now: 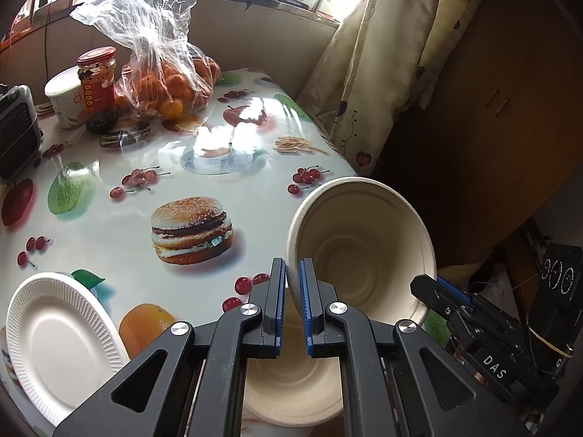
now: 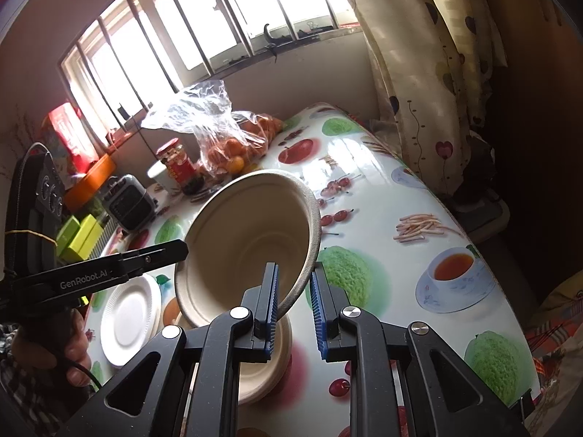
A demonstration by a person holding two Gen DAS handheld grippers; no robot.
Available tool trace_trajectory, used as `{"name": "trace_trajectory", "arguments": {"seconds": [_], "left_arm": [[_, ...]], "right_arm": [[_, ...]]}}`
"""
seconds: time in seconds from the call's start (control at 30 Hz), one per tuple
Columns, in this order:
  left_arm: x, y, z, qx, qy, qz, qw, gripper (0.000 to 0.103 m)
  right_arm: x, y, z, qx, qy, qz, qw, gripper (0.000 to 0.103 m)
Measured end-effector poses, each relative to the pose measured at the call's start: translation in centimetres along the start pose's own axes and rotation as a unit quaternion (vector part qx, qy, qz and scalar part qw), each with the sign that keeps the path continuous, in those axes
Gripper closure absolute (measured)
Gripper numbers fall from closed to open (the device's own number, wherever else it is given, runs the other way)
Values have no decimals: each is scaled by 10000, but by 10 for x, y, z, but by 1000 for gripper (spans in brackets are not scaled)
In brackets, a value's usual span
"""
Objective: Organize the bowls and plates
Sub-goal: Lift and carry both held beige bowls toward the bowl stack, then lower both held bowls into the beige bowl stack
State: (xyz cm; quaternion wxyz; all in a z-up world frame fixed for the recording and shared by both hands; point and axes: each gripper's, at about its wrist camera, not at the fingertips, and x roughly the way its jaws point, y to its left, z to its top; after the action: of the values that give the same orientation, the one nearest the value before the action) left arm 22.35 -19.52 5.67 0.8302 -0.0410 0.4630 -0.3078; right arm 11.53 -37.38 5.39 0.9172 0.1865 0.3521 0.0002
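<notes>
Hand-held gripper (image 1: 292, 291) clamps bowl (image 1: 364, 244) rim.

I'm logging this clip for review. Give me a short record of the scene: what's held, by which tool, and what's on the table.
held item: beige paper bowl, tilted, lifted off the table
left tool: shut on the bowl's rim
right tool: shut on the opposite rim
beneath: second beige bowl on the tablecloth
beside: white paper plate
far end: bag of oranges, red-lidded jar
</notes>
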Motion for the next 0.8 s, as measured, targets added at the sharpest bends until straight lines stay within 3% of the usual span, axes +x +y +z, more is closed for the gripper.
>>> {"name": "trace_trajectory", "arguments": {"seconds": [0.8], "left_arm": [[-15,13,-31,-136,17,15,9999,95]], "right_arm": [[-6,14,-31,-37,184,83,9998,85]]}}
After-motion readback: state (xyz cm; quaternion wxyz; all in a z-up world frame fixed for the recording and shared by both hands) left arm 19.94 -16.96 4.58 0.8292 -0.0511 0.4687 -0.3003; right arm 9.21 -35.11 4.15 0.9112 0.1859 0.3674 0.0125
